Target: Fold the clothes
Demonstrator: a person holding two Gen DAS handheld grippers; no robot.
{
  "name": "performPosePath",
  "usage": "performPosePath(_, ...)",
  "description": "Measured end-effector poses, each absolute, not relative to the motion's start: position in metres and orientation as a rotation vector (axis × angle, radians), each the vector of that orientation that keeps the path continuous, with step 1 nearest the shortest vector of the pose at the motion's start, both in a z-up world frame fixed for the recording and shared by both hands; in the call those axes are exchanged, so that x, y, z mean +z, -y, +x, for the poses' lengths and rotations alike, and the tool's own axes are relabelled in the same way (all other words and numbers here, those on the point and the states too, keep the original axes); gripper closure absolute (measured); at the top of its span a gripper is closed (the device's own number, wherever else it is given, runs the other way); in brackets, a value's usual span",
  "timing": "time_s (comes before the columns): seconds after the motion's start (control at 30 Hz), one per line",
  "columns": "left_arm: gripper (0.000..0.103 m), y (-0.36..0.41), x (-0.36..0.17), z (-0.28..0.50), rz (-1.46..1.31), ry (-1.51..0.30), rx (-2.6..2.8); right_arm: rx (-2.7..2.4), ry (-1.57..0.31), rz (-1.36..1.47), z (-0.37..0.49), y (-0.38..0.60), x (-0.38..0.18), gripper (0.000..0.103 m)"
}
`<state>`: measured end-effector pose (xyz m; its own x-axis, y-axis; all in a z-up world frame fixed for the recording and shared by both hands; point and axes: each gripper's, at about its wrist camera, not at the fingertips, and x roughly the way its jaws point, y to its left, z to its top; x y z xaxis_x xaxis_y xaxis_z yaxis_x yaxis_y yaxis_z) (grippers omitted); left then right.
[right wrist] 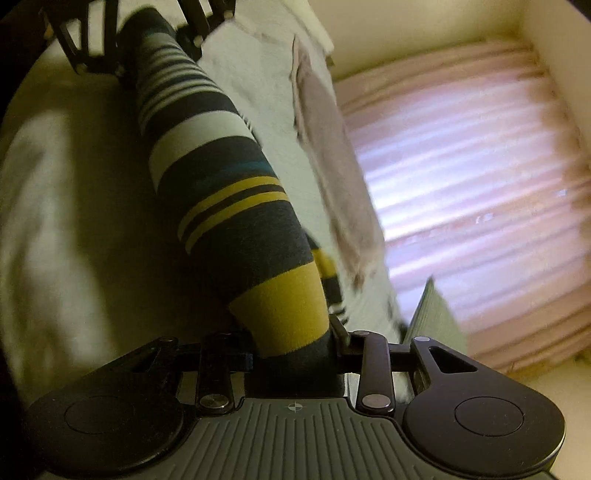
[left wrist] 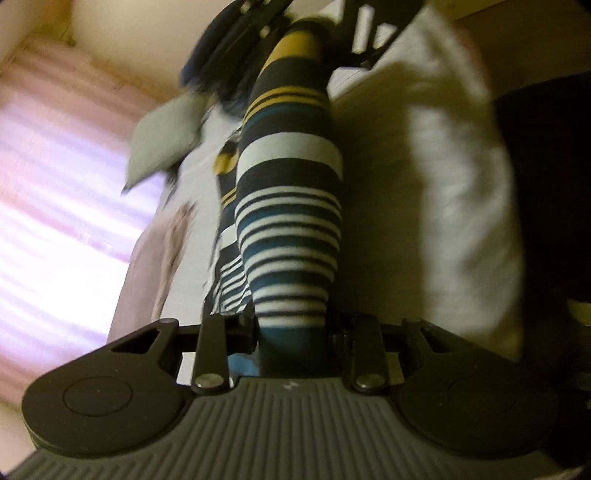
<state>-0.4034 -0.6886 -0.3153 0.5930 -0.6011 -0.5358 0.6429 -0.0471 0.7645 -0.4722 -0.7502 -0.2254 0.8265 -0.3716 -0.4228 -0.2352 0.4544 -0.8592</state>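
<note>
A long striped sock [left wrist: 291,184], banded in navy, white, teal and mustard, is stretched in the air between my two grippers. My left gripper [left wrist: 291,332] is shut on its teal end. At the top of the left wrist view, the right gripper [left wrist: 314,29] pinches the far mustard end. In the right wrist view the same sock [right wrist: 229,184] runs from my right gripper [right wrist: 295,350], shut on the dark cuff below the mustard band, up to the left gripper [right wrist: 147,22]. A second striped sock [left wrist: 227,173] [right wrist: 332,280] lies on the white bedding [left wrist: 424,166] underneath.
A pale pink cloth [left wrist: 162,251] [right wrist: 332,166] lies along the bed's edge. A grey-green folded piece [left wrist: 162,144] [right wrist: 432,314] sits near it. Pink curtains [left wrist: 55,203] [right wrist: 461,166] glow with daylight beyond the bed. Dark shapes fill the right side of the left wrist view.
</note>
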Motion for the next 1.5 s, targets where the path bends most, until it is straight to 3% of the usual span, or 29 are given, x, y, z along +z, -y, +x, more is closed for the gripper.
performPosePath(0.17, 0.070, 0.691, -0.342, -0.424, 1.347, -0.016, -1.033, -0.115, -0.658, -1.131, -0.518, 0.750, -0.273, 0.061)
performPosePath(0.3, 0.061, 0.661, -0.332, -0.417, 1.269, -0.095, -1.050, -0.248, -0.677, -1.004, -0.542, 0.761, -0.268, 0.051)
performPosePath(0.6, 0.060, 0.587, -0.298, -0.374, 0.962, -0.392, -0.944, -0.552, -0.691, -0.565, -0.575, 0.825, -0.224, 0.051)
performPosePath(0.7, 0.060, 0.583, -0.290, -0.344, 0.838, -0.450, -0.908, -0.501, -0.615, -0.334, -0.556, 0.837, -0.191, 0.050)
performPosePath(0.77, 0.060, 0.590, -0.285, -0.323, 0.750, -0.481, -0.900, -0.414, -0.580, -0.211, -0.529, 0.842, -0.170, 0.040)
performPosePath(0.8, 0.060, 0.596, -0.283, -0.312, 0.708, -0.493, -0.898, -0.367, -0.563, -0.168, -0.517, 0.844, -0.161, 0.030)
performPosePath(0.83, 0.060, 0.601, -0.281, -0.302, 0.666, -0.504, -0.896, -0.328, -0.549, -0.143, -0.507, 0.846, -0.154, 0.028)
performPosePath(1.0, 0.059, 0.637, -0.286, -0.242, 0.491, -0.568, -0.926, -0.145, -0.559, -0.065, -0.437, 0.855, -0.131, 0.028)
performPosePath(1.23, 0.059, 0.668, -0.298, -0.162, 0.308, -0.736, -1.017, -0.061, -0.628, 0.007, -0.349, 0.887, -0.139, 0.028)
performPosePath(1.5, 0.064, 0.678, -0.275, -0.129, 0.254, -0.941, -1.082, -0.158, -0.798, 0.326, -0.343, 0.943, -0.129, 0.029)
